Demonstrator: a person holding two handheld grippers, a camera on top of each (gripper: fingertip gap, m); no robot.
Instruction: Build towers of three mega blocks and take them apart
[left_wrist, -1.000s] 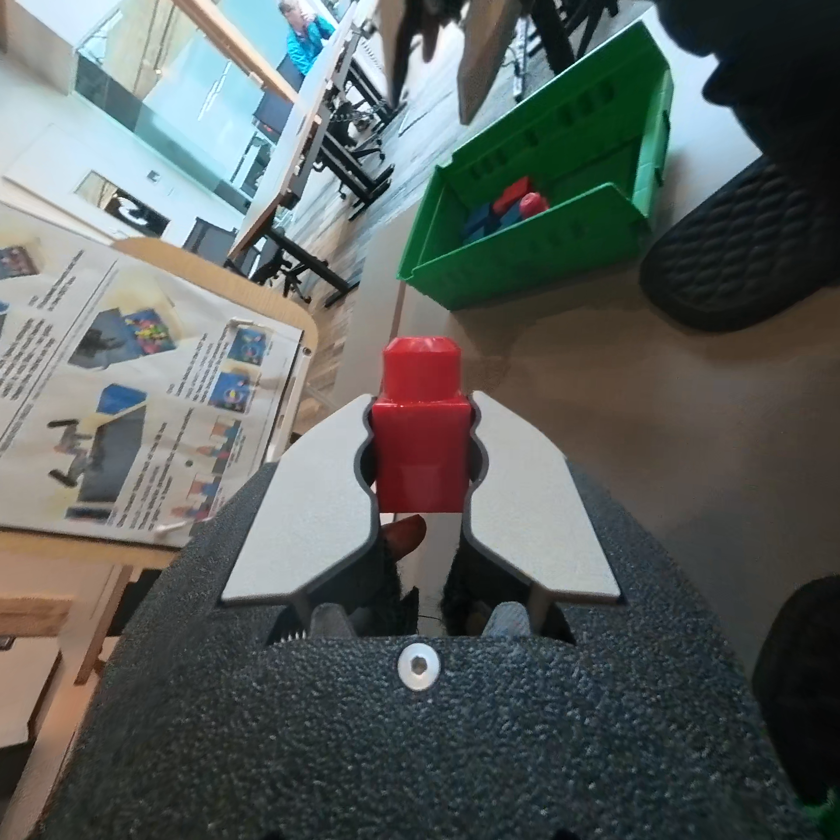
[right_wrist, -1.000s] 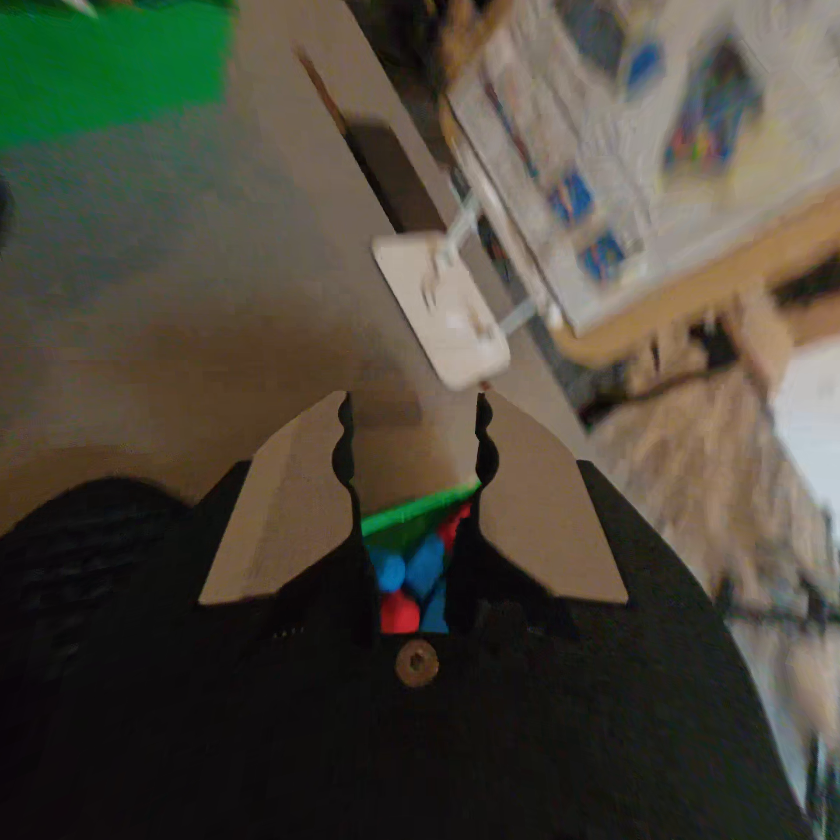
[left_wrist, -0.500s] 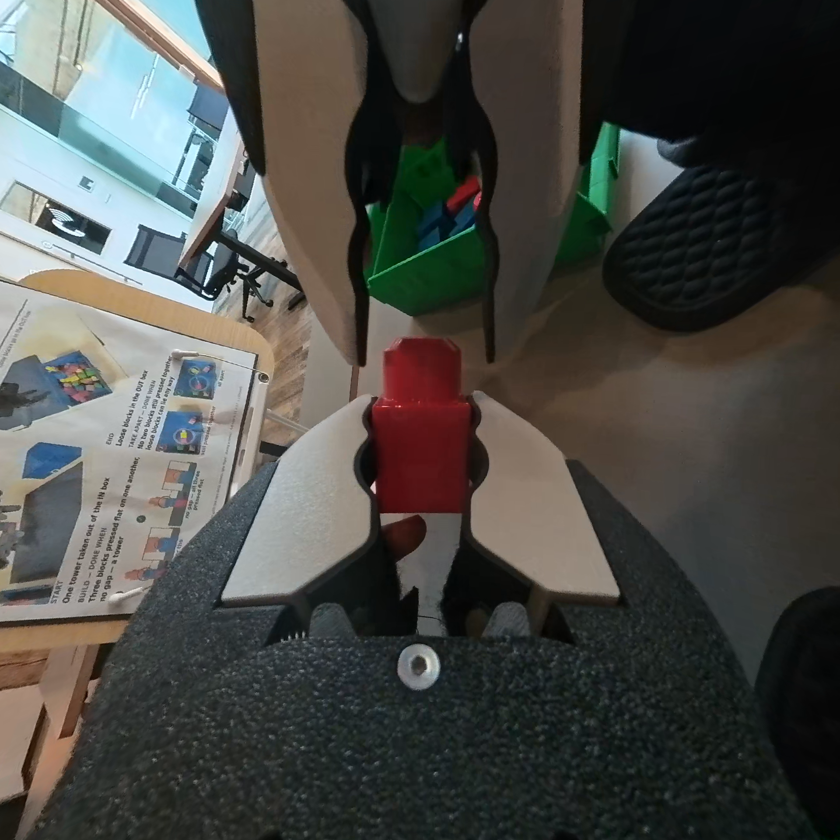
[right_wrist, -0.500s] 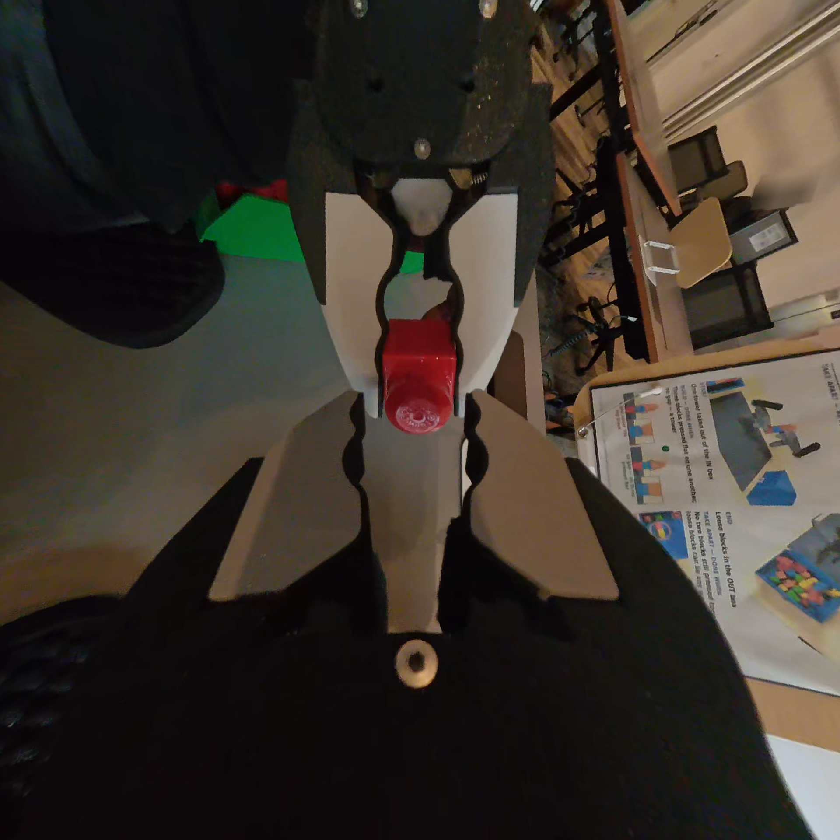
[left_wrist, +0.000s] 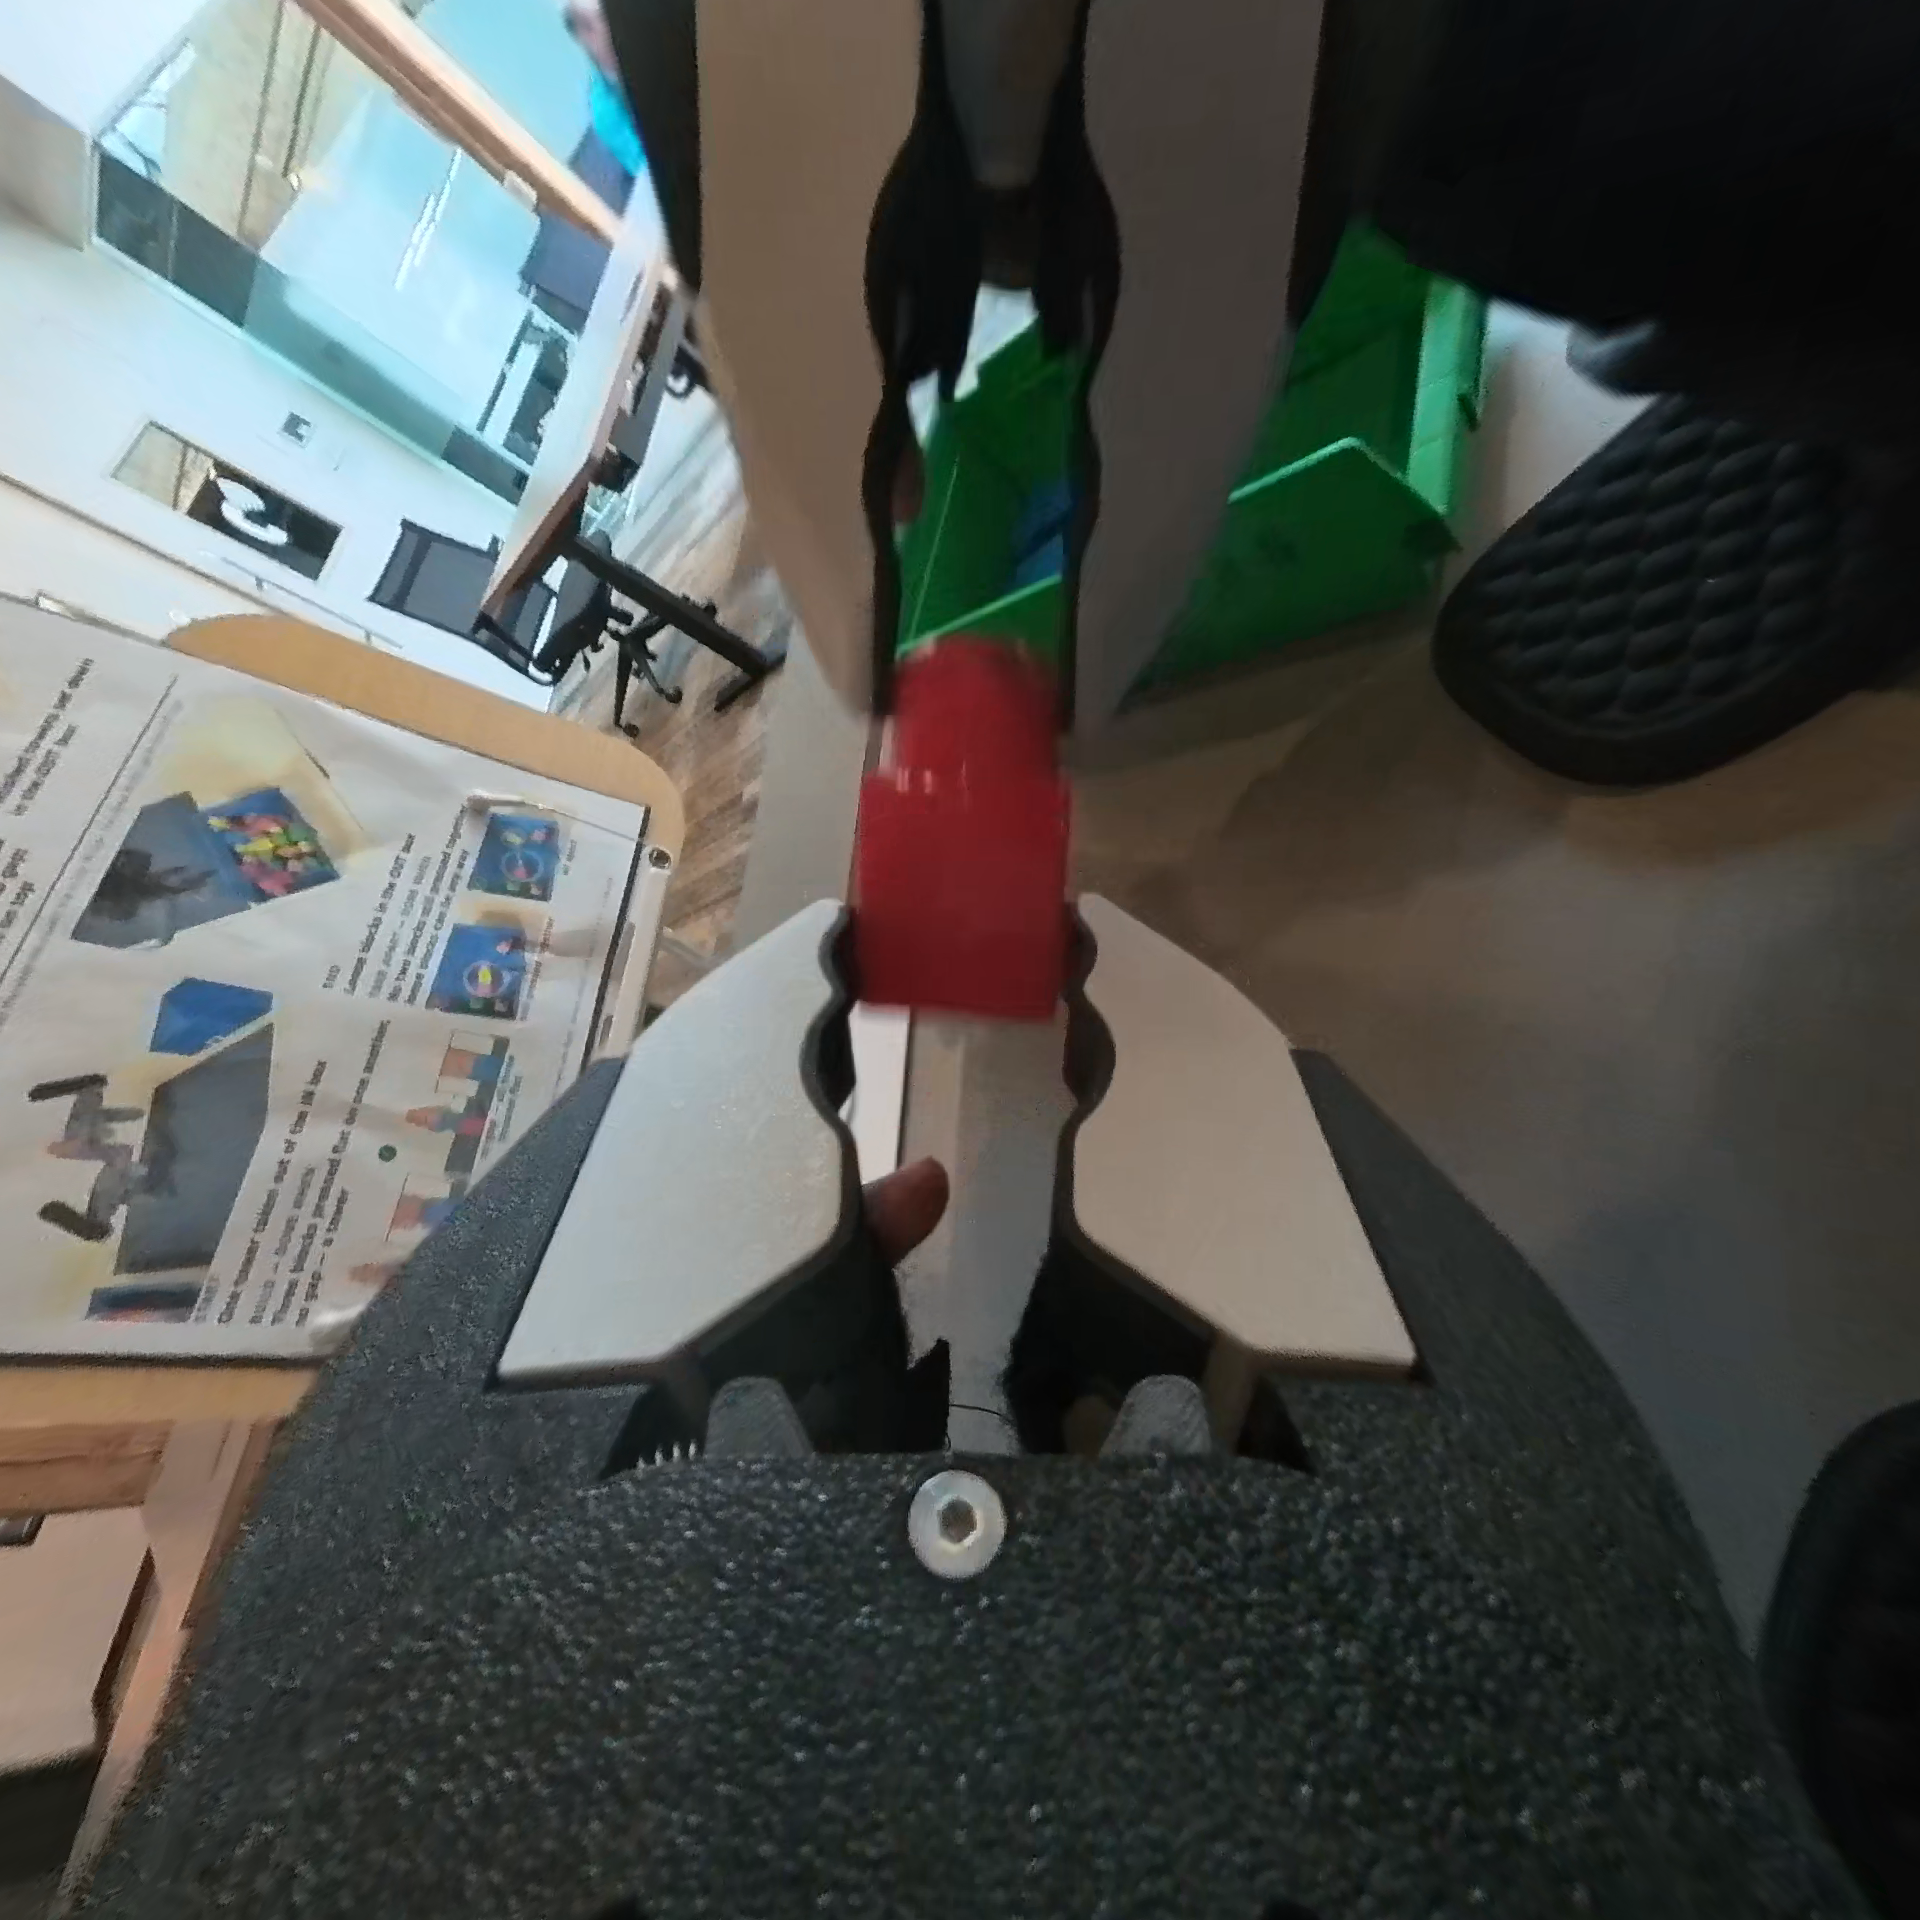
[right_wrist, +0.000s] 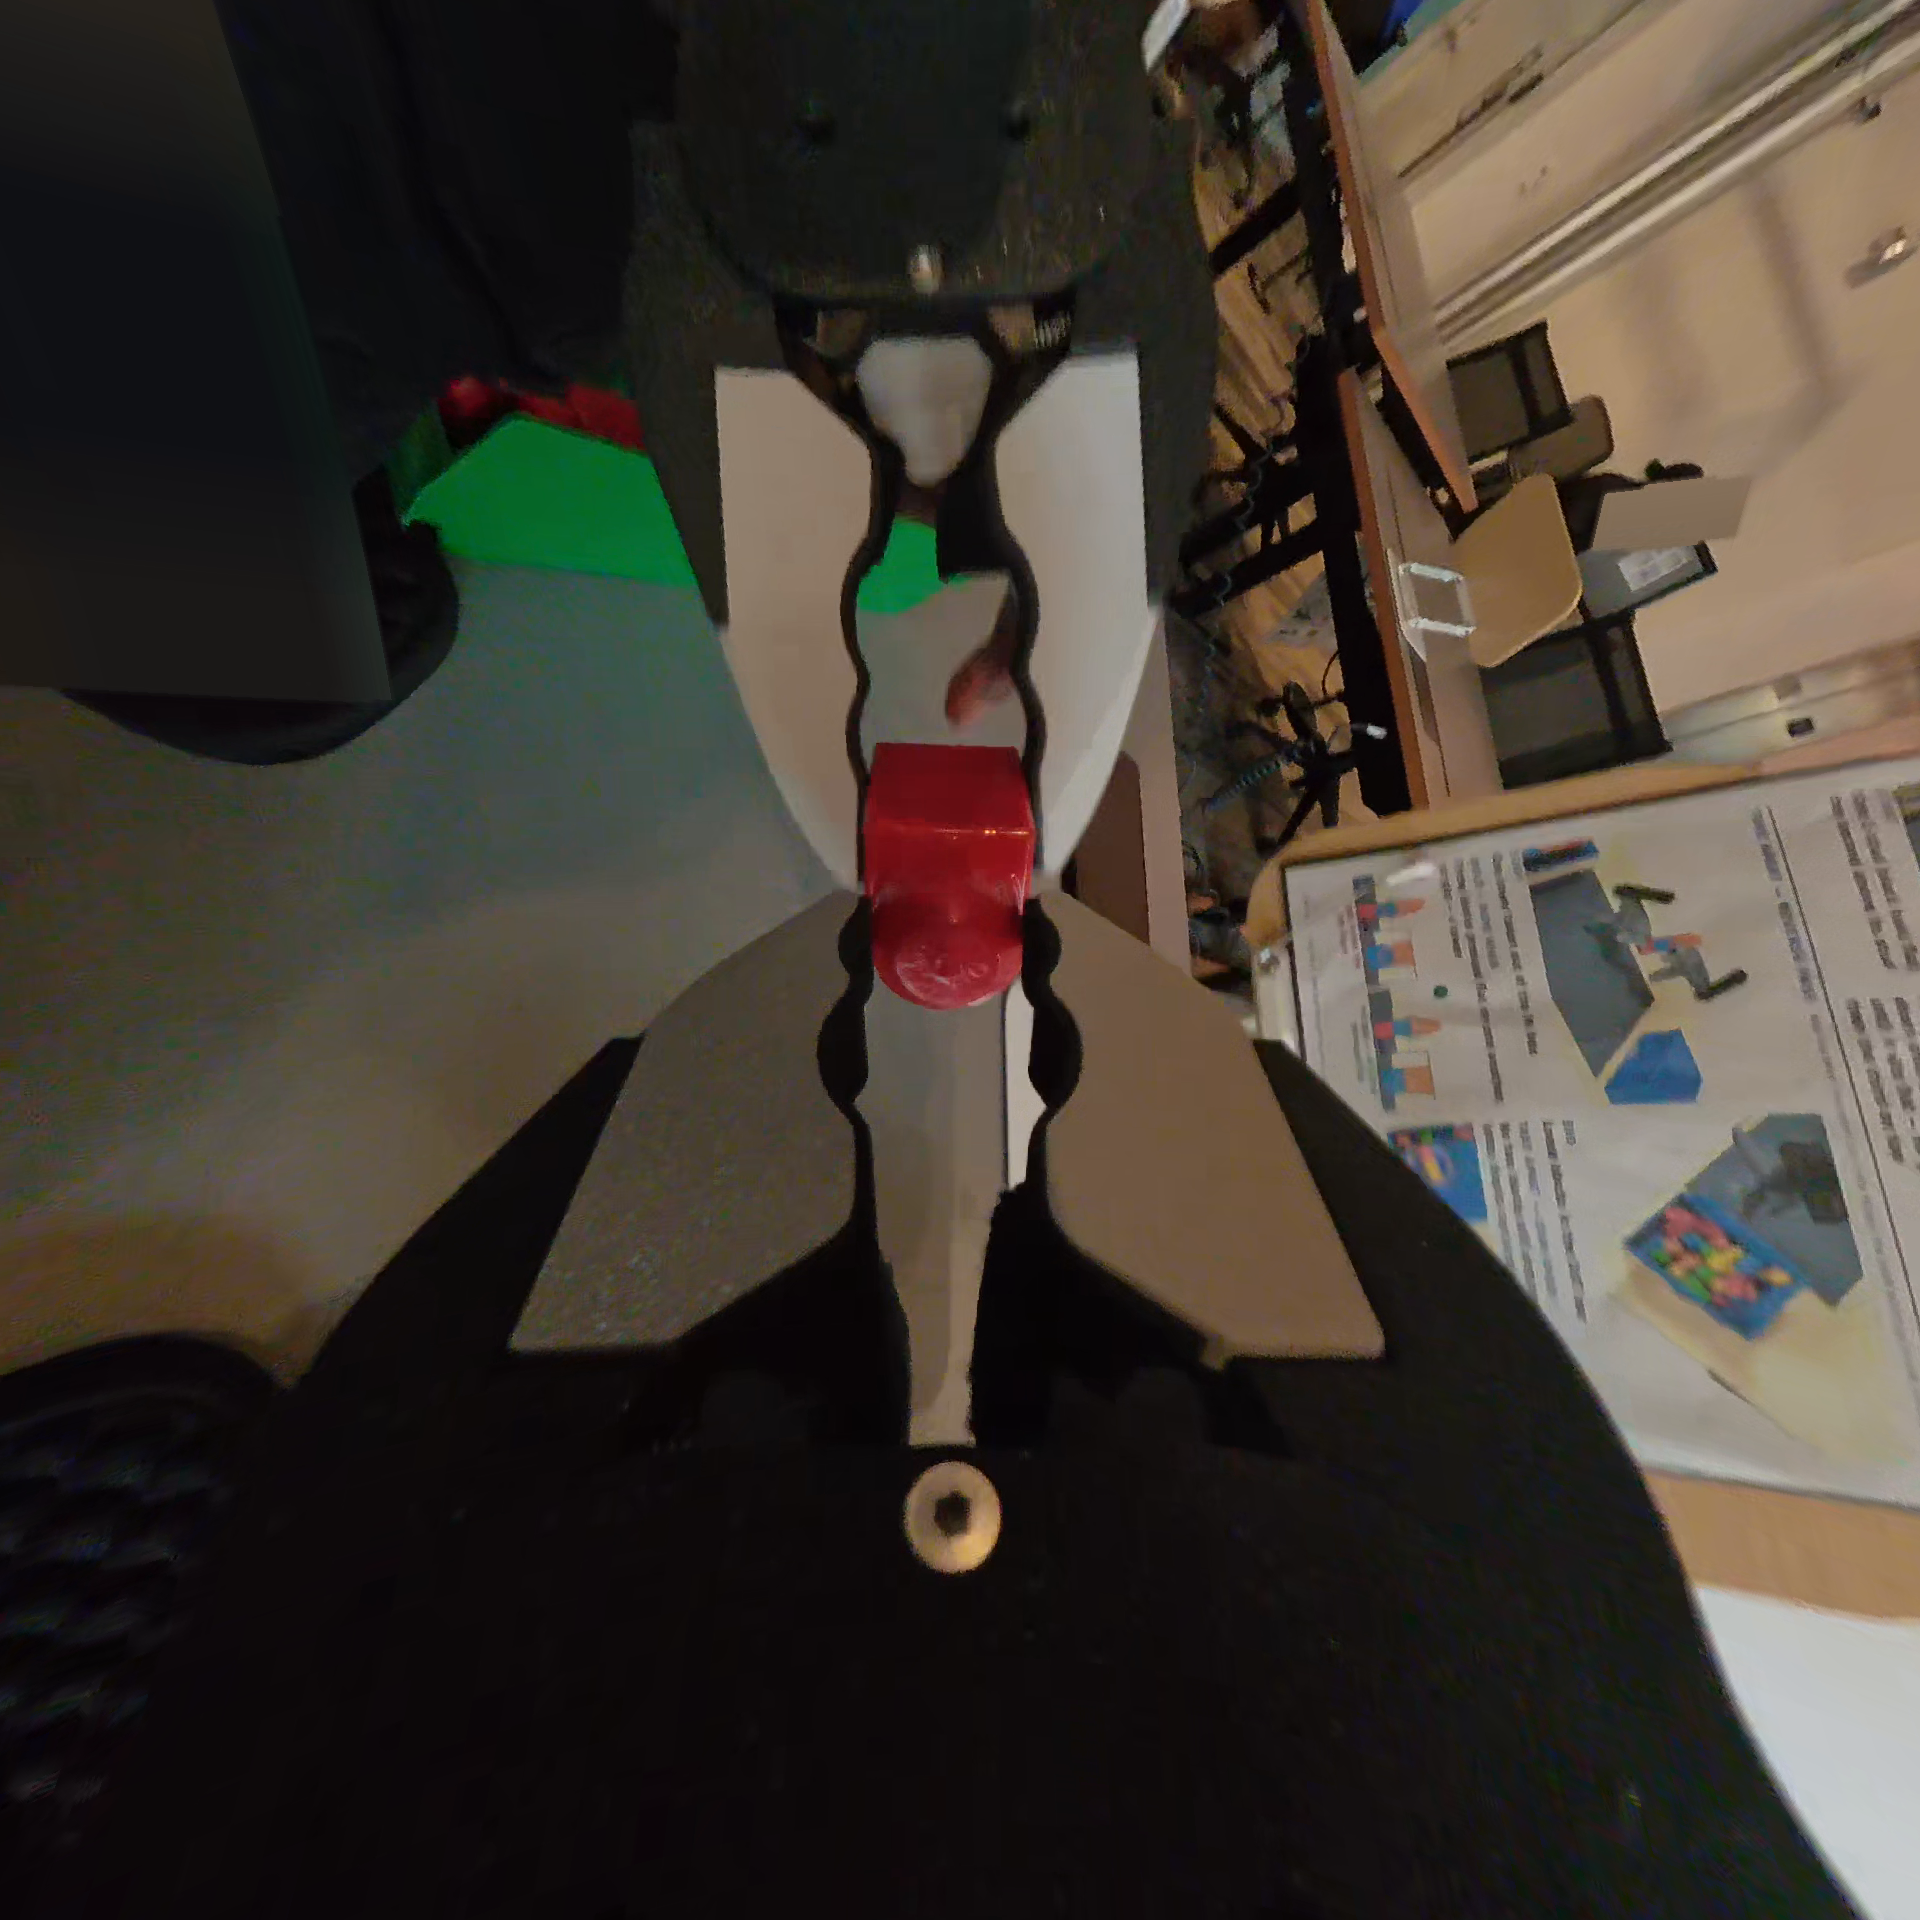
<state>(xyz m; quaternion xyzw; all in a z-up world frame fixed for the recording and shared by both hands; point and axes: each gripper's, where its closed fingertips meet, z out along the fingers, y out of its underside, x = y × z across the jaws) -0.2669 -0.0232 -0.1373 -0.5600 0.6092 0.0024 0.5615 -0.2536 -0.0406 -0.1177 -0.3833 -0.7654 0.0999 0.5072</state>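
One red mega block (left_wrist: 961, 904) hangs in the air between my two grippers, which face each other tip to tip. My left gripper (left_wrist: 961, 920) is shut on the block's square body, which sits right at its fingertips. My right gripper (right_wrist: 945, 925) is closed around the round stud of the red block (right_wrist: 940, 966). In the left wrist view the right gripper (left_wrist: 971, 712) comes down from the top. In the right wrist view the left gripper (right_wrist: 951, 899) comes down from the top. No other block is attached to the red one.
A green bin (left_wrist: 1330, 499) with blue blocks (left_wrist: 1039, 530) stands on the beige table (left_wrist: 1507, 1039) behind the grippers. Another green bin (right_wrist: 561, 509) with red blocks shows in the right wrist view. An instruction sheet (left_wrist: 312, 987) lies on a wooden board. A black padded object (left_wrist: 1642, 623) rests at right. My two grippers' fingertips are within a few centimetres of each other.
The right gripper swung round, came up to the left one and closed its fingers around the stud. The block has slid forward from deep in the left fingers to their tips.
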